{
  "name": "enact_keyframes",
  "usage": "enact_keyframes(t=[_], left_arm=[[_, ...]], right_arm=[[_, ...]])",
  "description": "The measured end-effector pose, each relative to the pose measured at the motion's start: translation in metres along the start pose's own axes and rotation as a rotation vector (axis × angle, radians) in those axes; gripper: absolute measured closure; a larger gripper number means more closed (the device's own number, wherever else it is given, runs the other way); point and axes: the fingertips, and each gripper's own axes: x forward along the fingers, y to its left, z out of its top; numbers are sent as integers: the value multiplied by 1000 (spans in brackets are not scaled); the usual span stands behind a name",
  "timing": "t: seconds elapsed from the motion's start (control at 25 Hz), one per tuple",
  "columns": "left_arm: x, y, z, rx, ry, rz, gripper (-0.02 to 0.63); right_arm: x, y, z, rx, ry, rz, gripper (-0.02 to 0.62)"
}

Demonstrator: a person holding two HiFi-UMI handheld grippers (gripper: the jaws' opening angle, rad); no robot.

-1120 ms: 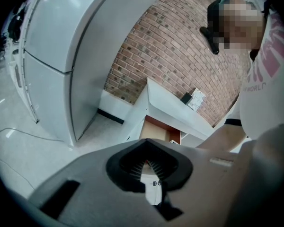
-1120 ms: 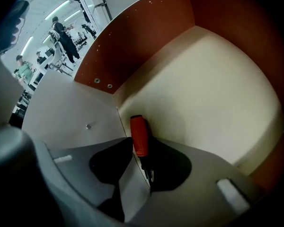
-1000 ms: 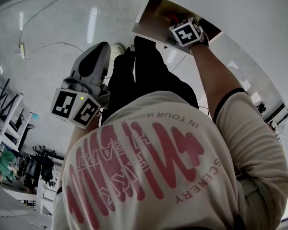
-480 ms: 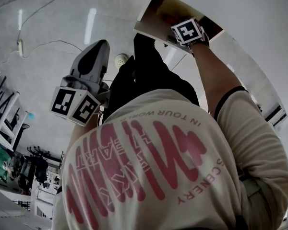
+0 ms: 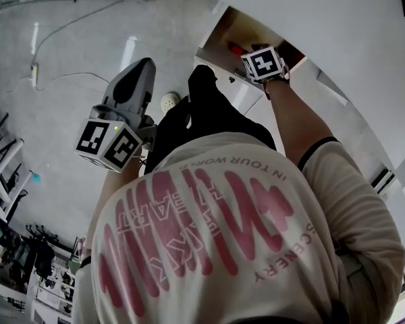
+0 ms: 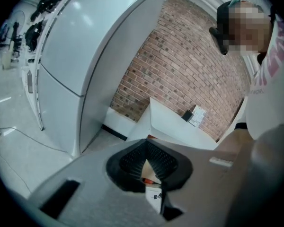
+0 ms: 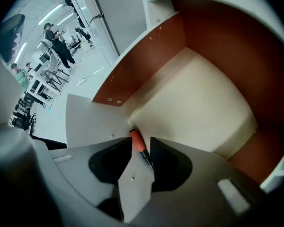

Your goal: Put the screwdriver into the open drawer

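Nearest you in the head view is your white T-shirt with red lettering [image 5: 216, 228], which fills the lower frame. At your left, the left gripper [image 6: 146, 148] is held out over the glossy pale floor [image 5: 61, 52]. Its jaws are clenched tip to tip with nothing between them, and only a sliver of the scene shows through the gap behind the tips. Your right gripper [image 7: 142, 151] points steeply down over the open drawer with reddish-brown walls and a cream bottom [image 7: 149, 63]. Its jaws are released and stand apart, having just been closing a little, and neither pad presses on anything. Through the gap between them you can see the orange-handled screwdriver [image 7: 137, 140]. It lies inside the drawer at the edge of the cream bottom, against a pale panel, below the jaws and not gripped. In the head view its handle shows as a red spot inside the drawer, just beside the right gripper. Farther off, the left gripper view takes in a tall white cabinet [image 6: 71, 56] and, behind it, a red brick wall [image 6: 180, 65].
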Motion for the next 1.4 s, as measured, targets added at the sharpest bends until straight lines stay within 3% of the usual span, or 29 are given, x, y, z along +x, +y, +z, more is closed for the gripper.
enact_keyframes(t=[0.12, 0.44, 0.68, 0.96, 1.16, 1.28, 1.4], left_arm=[[-12, -5, 12, 17, -30, -16, 603], [-34, -27, 41, 106, -80, -121, 604], [-62, -59, 64, 131, -160, -204, 603], [-114, -90, 112, 213, -261, -237, 603], [-154, -121, 149, 286, -357, -306, 603], [-183, -142, 164, 361, -403, -381, 603], [-220, -154, 165, 394, -435, -431, 603]], right_arm=[[-26, 10, 5, 29, -61, -31, 494], [-106, 20, 21, 281, -288, -85, 525], [-186, 37, 45, 443, -553, -110, 572], [-303, 72, 83, 662, -905, -48, 583], [-422, 92, 107, 613, -1196, -88, 584], [-501, 128, 112, 510, -1381, -119, 584], [-552, 180, 102, 383, -1465, -153, 584]])
